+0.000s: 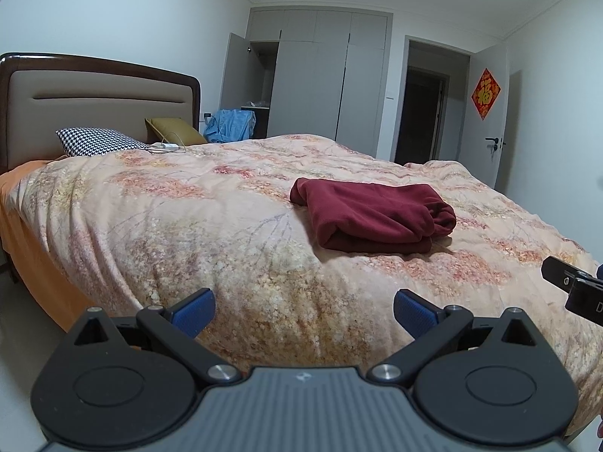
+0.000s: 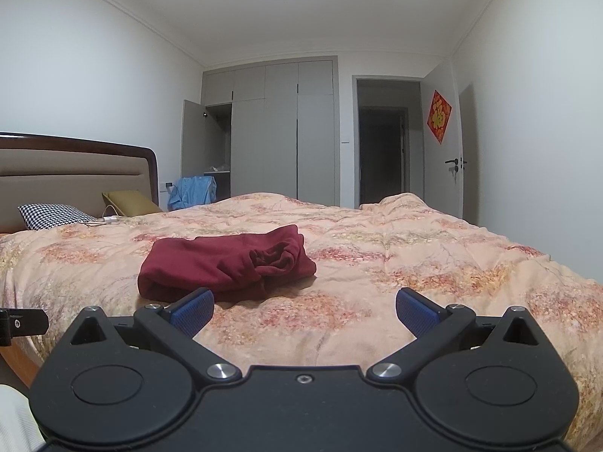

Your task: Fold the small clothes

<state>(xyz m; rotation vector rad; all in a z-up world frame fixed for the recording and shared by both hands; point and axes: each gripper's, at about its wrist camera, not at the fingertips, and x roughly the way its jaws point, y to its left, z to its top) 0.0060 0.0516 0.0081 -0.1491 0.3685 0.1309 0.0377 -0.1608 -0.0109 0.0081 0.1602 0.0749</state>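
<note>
Judging by how it lies, your dark red garment (image 1: pixel 371 218) looks already folded into a compact bundle, resting on the bed's floral quilt (image 1: pixel 211 218). Your left gripper (image 1: pixel 304 310) and right gripper (image 2: pixel 304 310) both hover short of it, fingers (image 2: pixel 192 310) spread wide, holding nothing. One end looks bunched; you may only need to tidy that.

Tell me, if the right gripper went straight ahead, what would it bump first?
Probably the floral quilt. The right gripper, jaws open and empty, points low across the bed, and the folded red garment lies slightly left of its line. Depth is hard to judge.
</note>
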